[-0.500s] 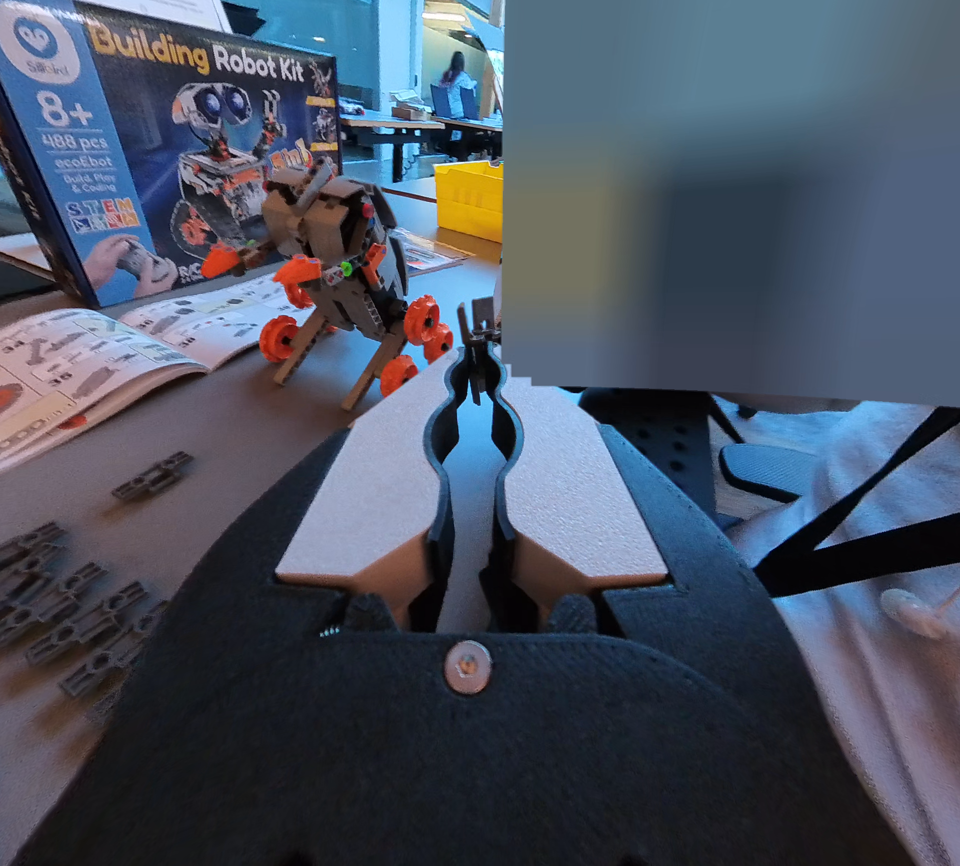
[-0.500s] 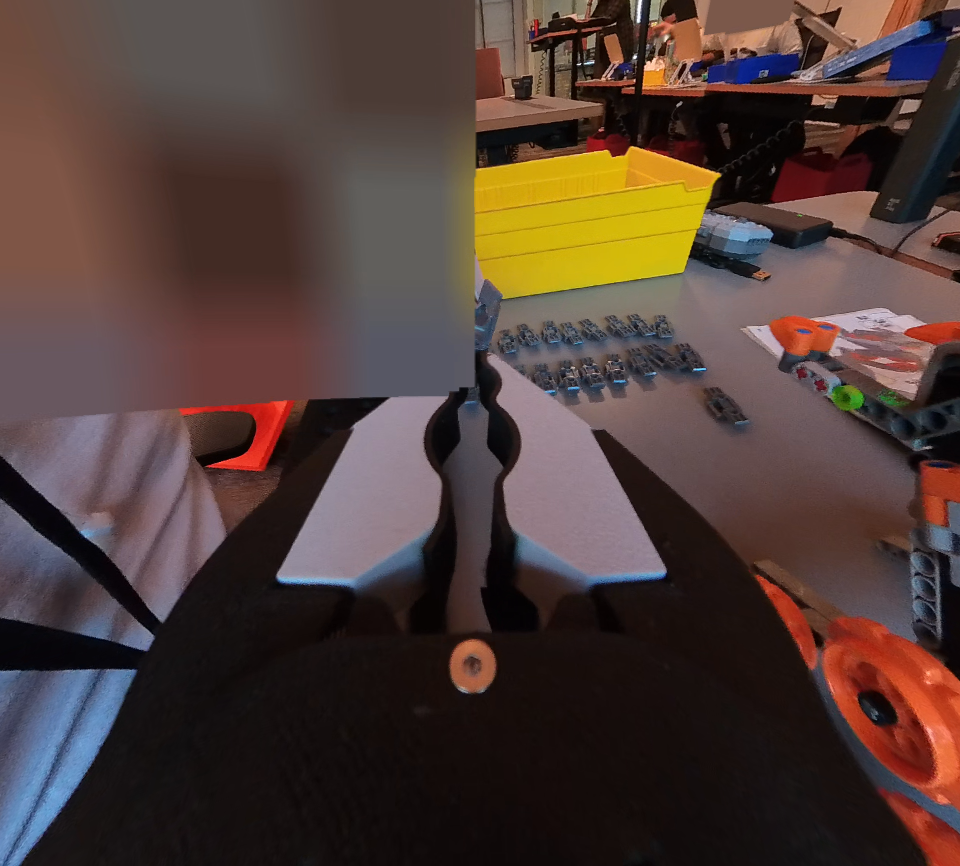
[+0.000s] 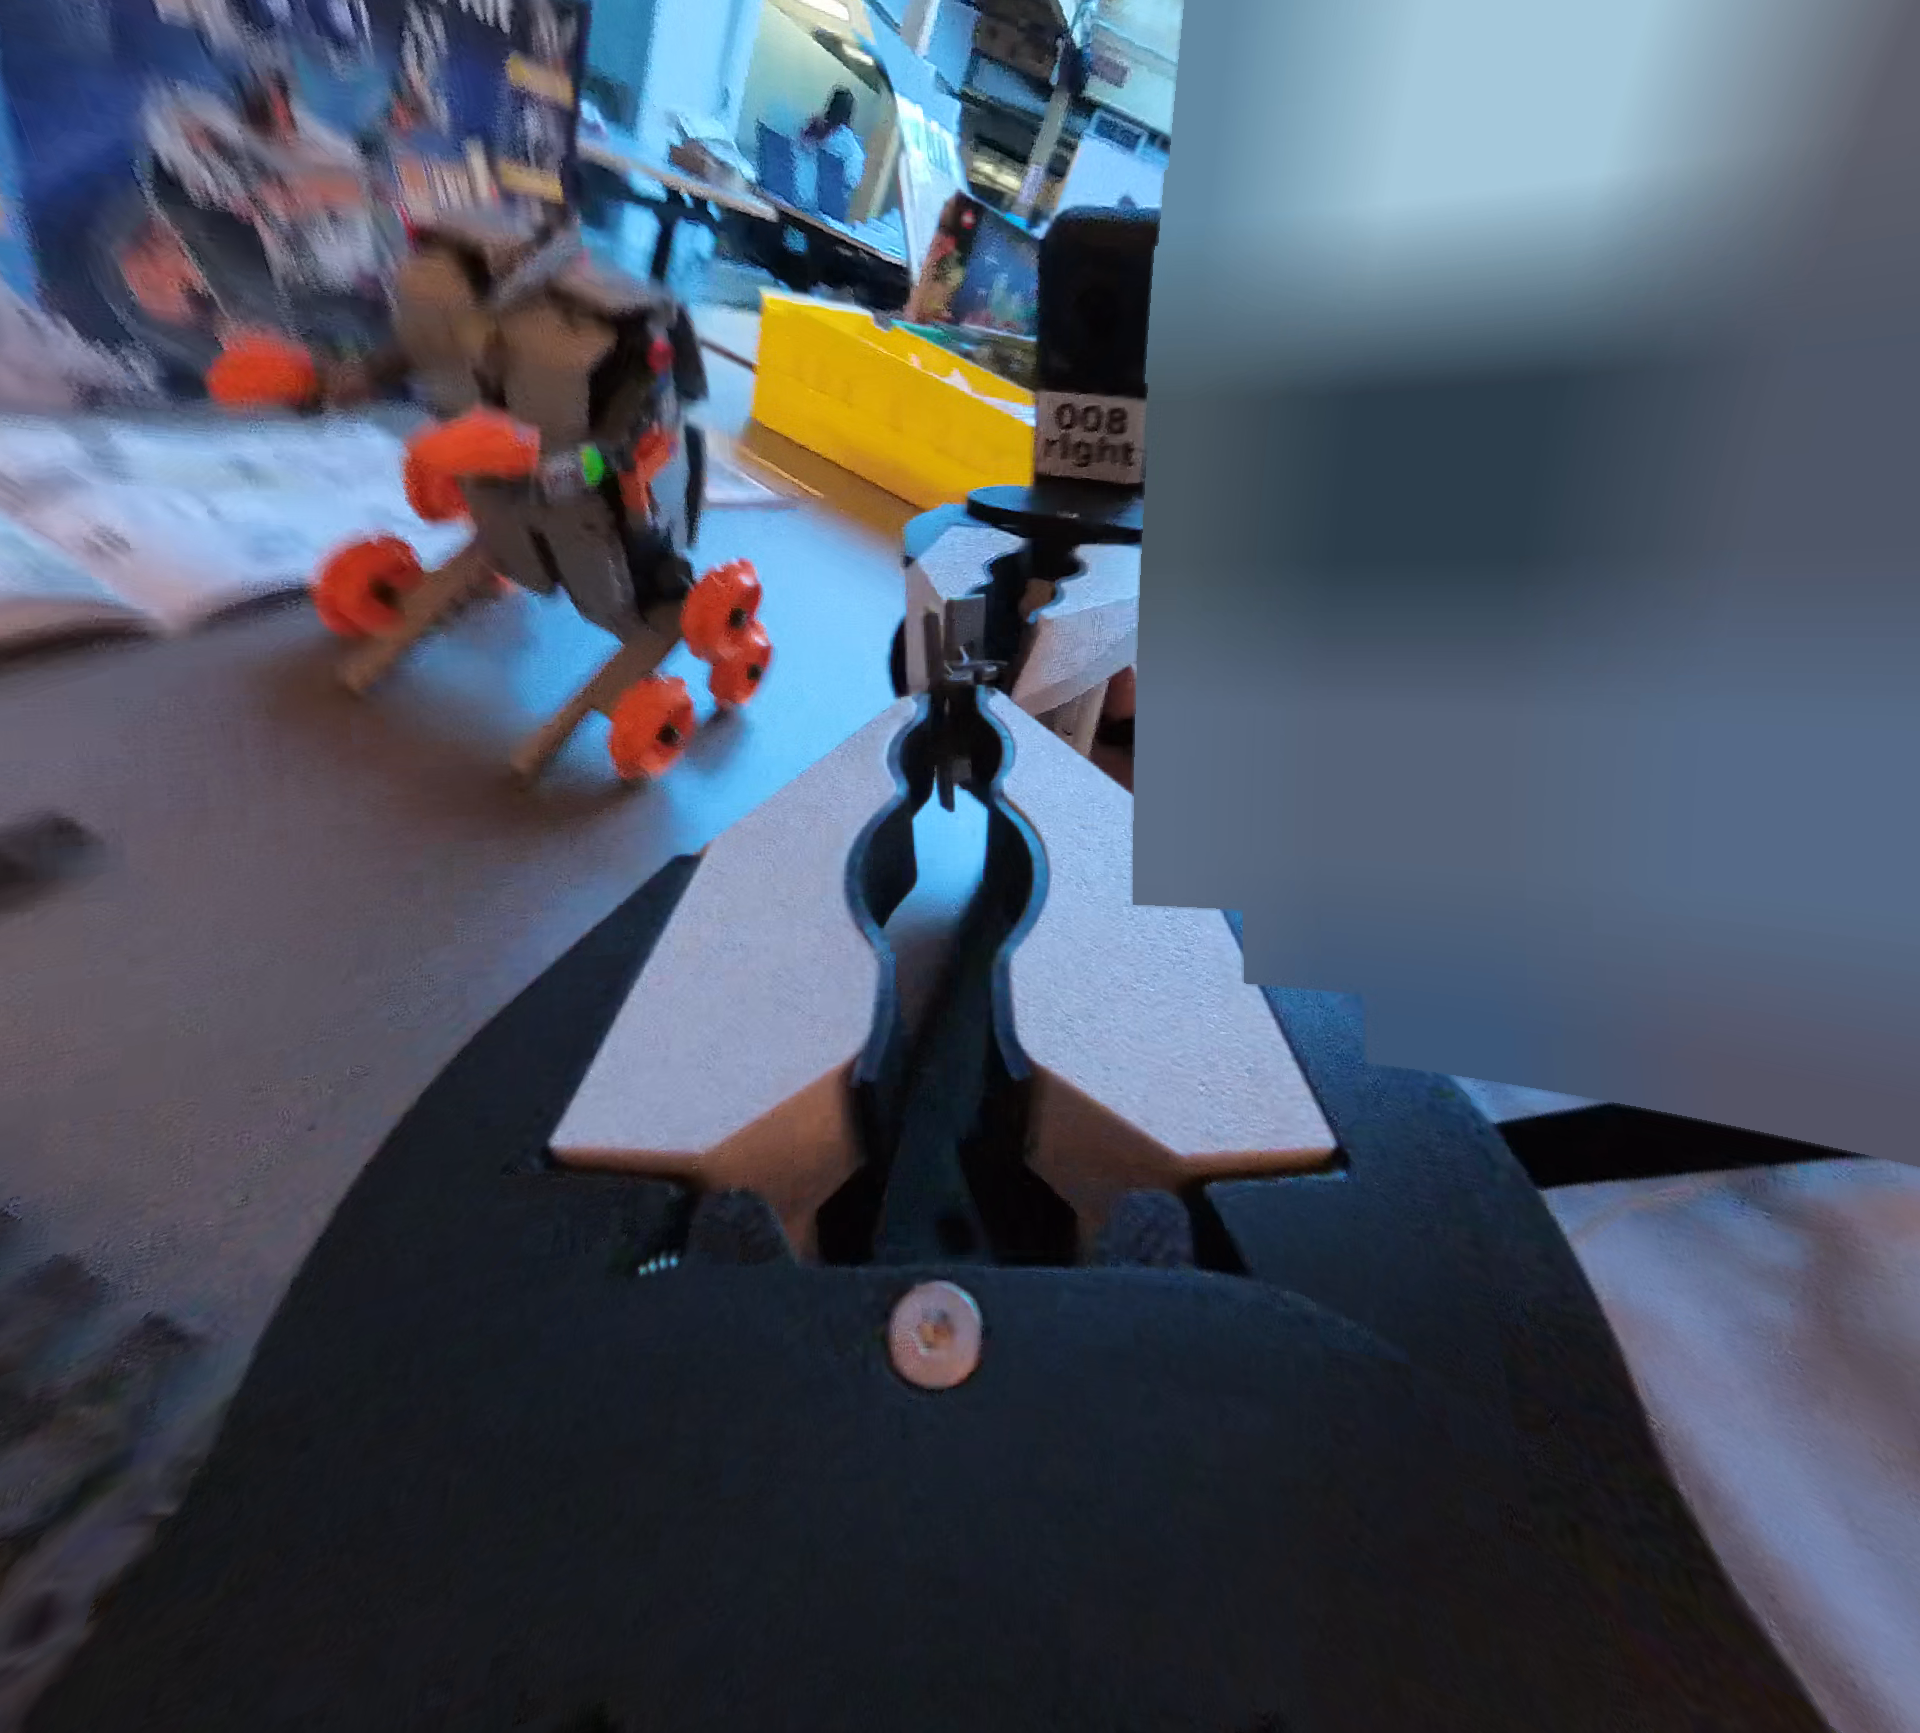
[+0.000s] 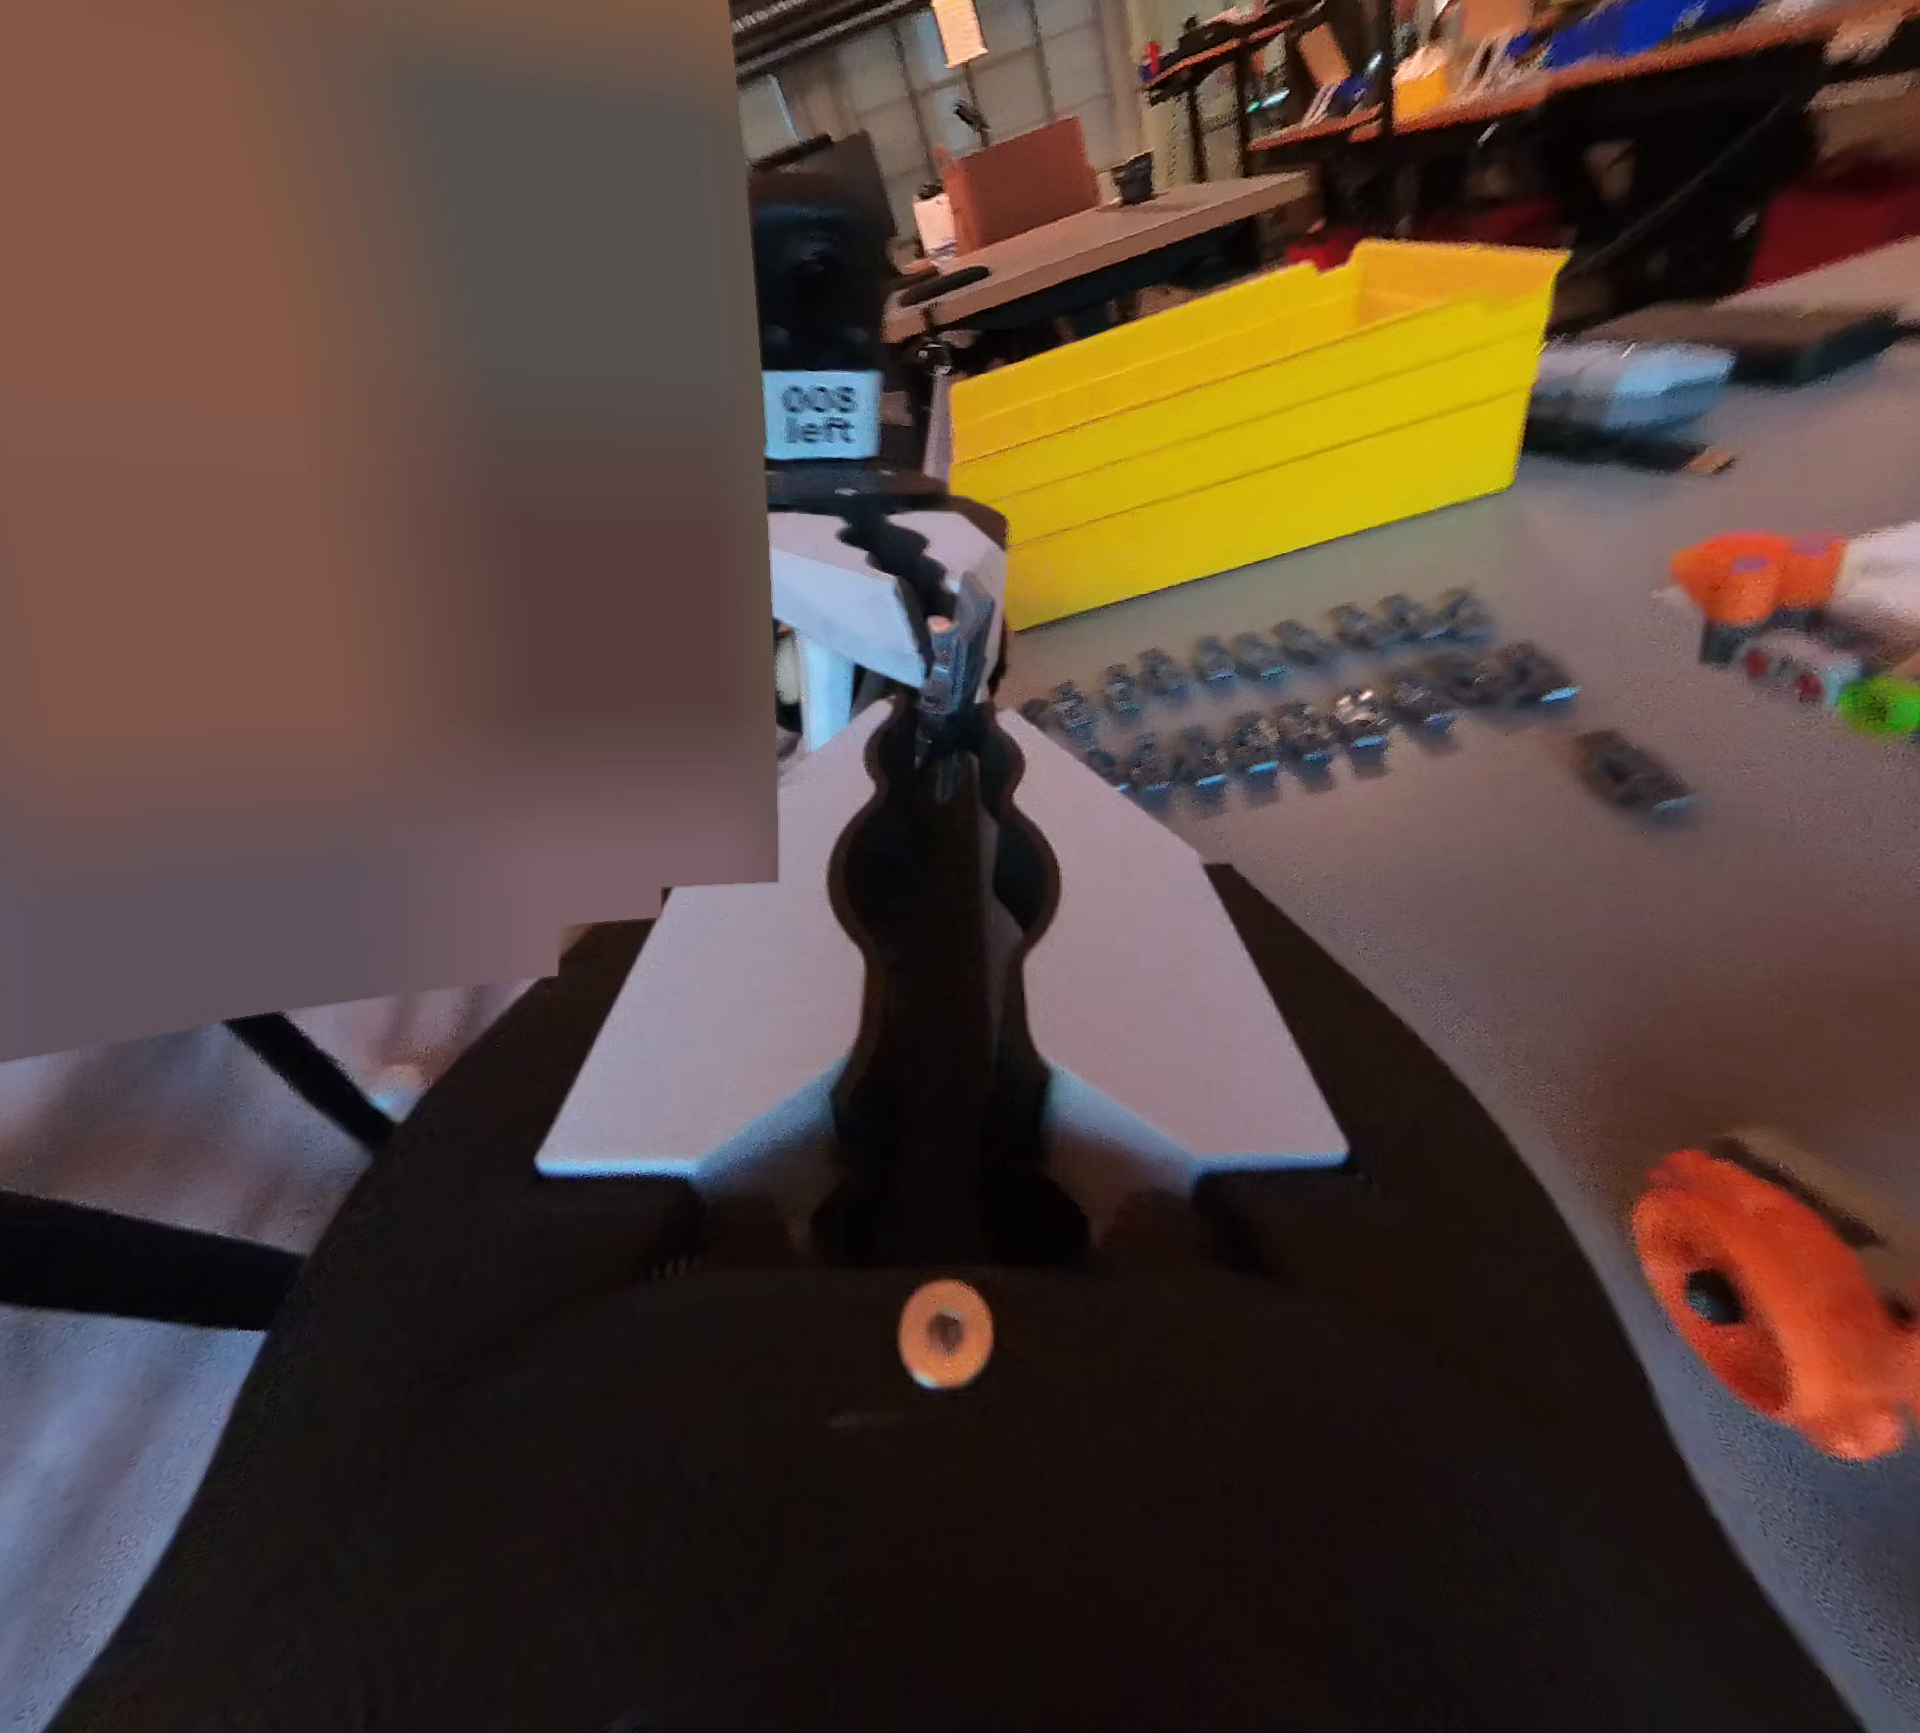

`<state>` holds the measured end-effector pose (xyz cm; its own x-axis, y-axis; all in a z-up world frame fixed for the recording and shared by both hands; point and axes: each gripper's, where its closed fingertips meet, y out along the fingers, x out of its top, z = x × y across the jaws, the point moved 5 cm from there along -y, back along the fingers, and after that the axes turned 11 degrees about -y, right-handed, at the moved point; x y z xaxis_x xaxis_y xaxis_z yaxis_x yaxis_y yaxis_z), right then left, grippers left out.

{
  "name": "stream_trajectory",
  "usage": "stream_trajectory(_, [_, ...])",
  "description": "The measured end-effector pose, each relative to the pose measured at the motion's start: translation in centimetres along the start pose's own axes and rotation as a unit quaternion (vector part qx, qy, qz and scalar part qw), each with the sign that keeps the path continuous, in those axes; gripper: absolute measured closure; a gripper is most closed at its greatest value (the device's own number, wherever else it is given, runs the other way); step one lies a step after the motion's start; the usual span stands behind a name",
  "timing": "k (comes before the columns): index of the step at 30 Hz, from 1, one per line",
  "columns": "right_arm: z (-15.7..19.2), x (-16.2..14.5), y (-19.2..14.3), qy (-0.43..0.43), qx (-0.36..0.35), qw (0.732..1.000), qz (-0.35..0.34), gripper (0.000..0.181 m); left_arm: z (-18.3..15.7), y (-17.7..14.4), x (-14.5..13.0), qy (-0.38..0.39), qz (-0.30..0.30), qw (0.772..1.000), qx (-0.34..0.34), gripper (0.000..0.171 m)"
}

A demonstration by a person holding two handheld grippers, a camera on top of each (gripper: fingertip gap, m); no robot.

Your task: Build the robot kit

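Two grippers: the left gripper (image 3: 951,719) and the right gripper (image 4: 948,729) face each other tip to tip above the near edge of the grey table (image 3: 312,904), at the centre of both wrist views.
Left jaws: drawn close and clenched on a small dark-grey part (image 3: 948,753), which stands upright between the tips.
Right jaws: likewise drawn in, pinching a second small grey part (image 4: 940,753) at the very tip.
Where the parts meet: the two held parts touch or nearly touch in the gap between the grippers. Whether they are joined cannot be told, as both views are blurred there.
Toy robot model (image 3: 561,478): grey with orange wheels, standing on the table left of centre in the left wrist view, apart from both grippers.
Loose pieces (image 4: 1299,696): two rows of small dark parts on the table right of centre in the right wrist view, with a single stray piece (image 4: 1626,769) just beside them.
Yellow bin (image 4: 1247,416): on the table behind the rows, upper middle of the frame.
Kit box (image 3: 260,73): upright in the upper left of the left wrist view, with an open booklet (image 3: 156,499) lying below it.
Orange wheel (image 4: 1766,1309): close to the camera in the lower right of the right wrist view.
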<state>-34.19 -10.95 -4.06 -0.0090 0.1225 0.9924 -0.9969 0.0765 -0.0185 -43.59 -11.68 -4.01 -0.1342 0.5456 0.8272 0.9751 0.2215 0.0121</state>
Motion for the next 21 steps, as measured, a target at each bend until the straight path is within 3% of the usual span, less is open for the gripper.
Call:
stream_trajectory(4, [-0.6,-0.5,-0.1,0.133,0.061,0.989,-0.023,0.172,0.8,0.3,-0.2,-0.188,0.015,0.981,-0.049,0.168])
stream_trajectory(8, [-0.9,-0.9,-0.1,0.209,0.096,0.973,-0.033,0.172,1.0,0.4,-0.4,-0.238,0.02,0.97,-0.044,0.168])
stream_trajectory(14, [-1.8,-1.3,-0.2,0.135,0.0,0.991,0.009,0.171,1.3,0.5,-0.3,-0.116,0.009,0.991,0.07,0.168])
stream_trajectory(21, [-1.4,-0.8,-0.2,0.07,-0.059,0.996,0.024,0.177,0.7,0.7,-0.4,0.009,0.006,0.989,0.149,0.168])
